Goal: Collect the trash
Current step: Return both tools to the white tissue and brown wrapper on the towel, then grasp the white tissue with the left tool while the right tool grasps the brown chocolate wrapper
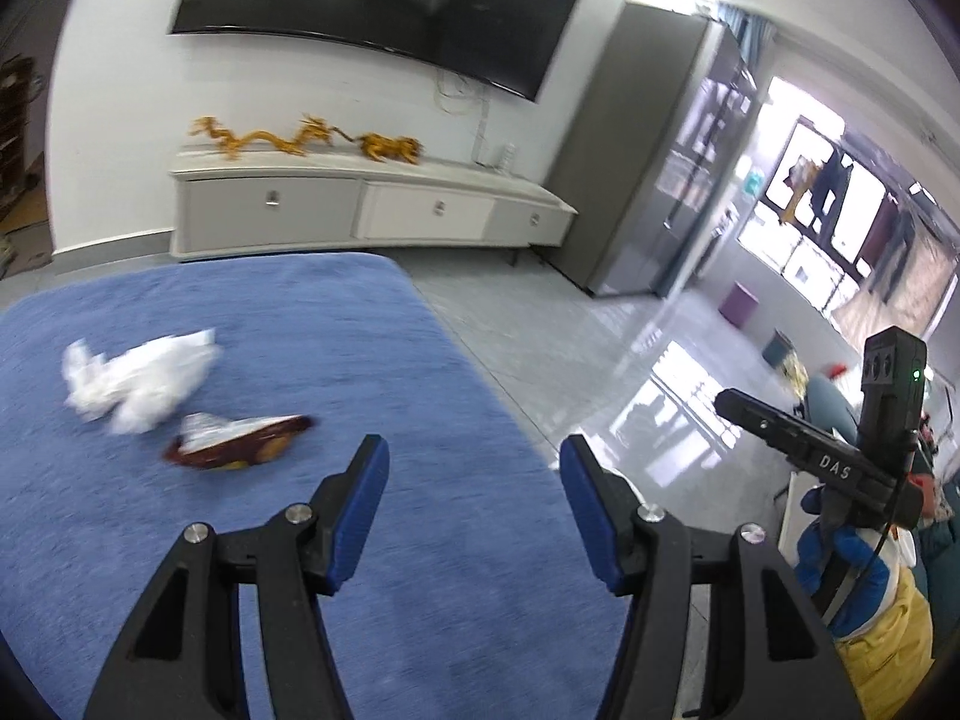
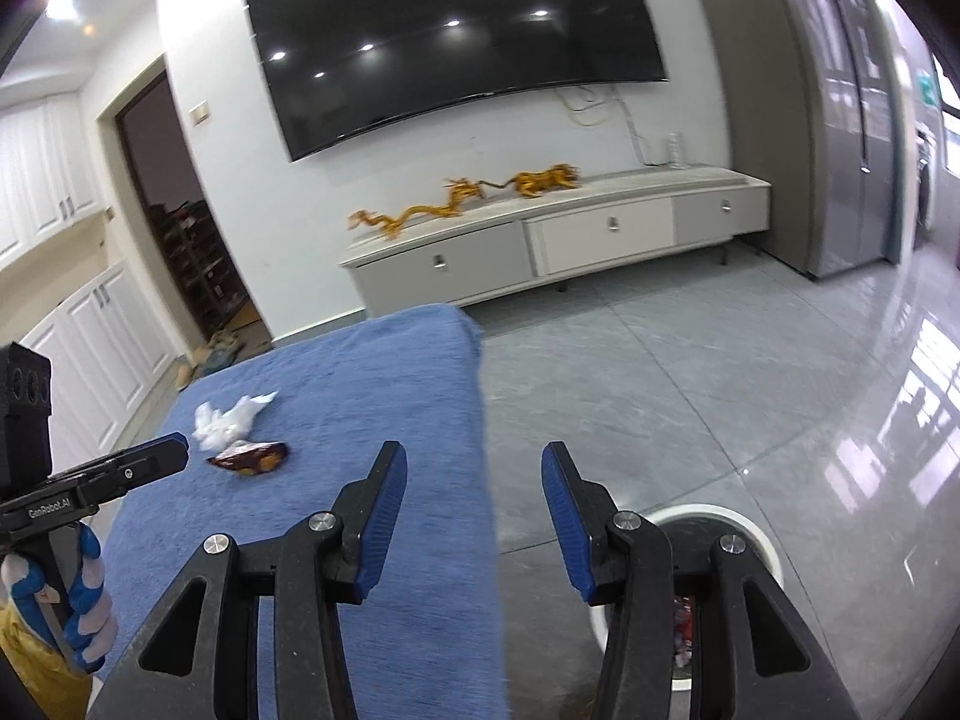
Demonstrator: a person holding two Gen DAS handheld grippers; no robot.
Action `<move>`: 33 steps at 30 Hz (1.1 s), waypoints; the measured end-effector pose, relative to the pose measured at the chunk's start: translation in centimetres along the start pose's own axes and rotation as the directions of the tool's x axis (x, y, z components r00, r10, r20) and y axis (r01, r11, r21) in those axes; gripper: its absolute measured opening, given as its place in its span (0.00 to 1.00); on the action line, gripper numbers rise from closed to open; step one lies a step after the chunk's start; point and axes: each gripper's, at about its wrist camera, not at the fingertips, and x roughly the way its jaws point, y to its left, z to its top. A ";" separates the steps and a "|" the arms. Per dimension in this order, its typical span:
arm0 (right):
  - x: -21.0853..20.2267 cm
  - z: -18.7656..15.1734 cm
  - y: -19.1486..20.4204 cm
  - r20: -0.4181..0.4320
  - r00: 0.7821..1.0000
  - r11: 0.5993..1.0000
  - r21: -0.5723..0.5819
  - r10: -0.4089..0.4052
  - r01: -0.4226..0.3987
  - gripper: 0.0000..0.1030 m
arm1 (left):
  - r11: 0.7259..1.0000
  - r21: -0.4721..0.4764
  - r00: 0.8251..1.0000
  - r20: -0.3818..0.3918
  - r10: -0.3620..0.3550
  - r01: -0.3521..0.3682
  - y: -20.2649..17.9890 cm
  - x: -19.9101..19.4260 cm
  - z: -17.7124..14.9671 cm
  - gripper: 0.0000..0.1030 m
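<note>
A crumpled white plastic bag (image 1: 141,381) and a dark red snack wrapper (image 1: 240,441) lie side by side on the blue cloth-covered table (image 1: 300,540). They also show in the right wrist view: the bag (image 2: 231,418), the wrapper (image 2: 252,457). My left gripper (image 1: 474,471) is open and empty, near the table's right edge, to the right of the wrapper. My right gripper (image 2: 474,480) is open and empty, over the table's right edge and above a white round bin (image 2: 756,540) on the floor with some trash inside.
A grey tiled floor (image 2: 660,372) lies right of the table. A low white TV cabinet (image 2: 570,234) with gold dragon figures stands against the far wall under a large TV (image 2: 456,42). A grey fridge (image 2: 840,120) stands at the right.
</note>
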 end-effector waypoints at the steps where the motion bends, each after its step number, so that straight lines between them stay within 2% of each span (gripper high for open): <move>1: 0.2 0.1 0.6 -0.004 1.000 1.000 -0.011 0.003 -0.003 0.43 | 1.000 -0.014 1.000 0.007 0.010 -0.009 0.9 -0.5 -0.3 0.56; 10: 2.7 0.4 5.9 -0.053 0.998 0.994 -0.102 0.039 -0.044 0.48 | 0.984 -0.115 0.987 0.069 0.146 -0.138 10.2 -6.7 -3.6 0.56; 17: 5.8 0.3 8.8 -0.109 0.992 0.984 -0.154 0.070 -0.087 0.50 | 0.964 -0.133 0.969 0.059 0.241 -0.231 16.0 -8.1 -4.3 0.57; 19: 7.2 0.2 9.7 -0.132 0.988 0.980 -0.171 0.083 -0.105 0.51 | 0.963 -0.136 0.968 0.059 0.243 -0.233 16.7 -7.8 -3.8 0.62; 25: 11.2 -0.6 12.6 -0.214 0.967 0.953 -0.237 0.137 -0.188 0.53 | 0.974 -0.050 0.975 0.017 0.220 -0.219 16.9 -4.3 -1.4 0.64; 33: 16.1 -1.4 16.8 -0.317 0.915 0.868 -0.345 0.251 -0.357 0.58 | 0.972 0.125 0.975 -0.070 0.210 -0.200 16.5 2.5 1.6 0.65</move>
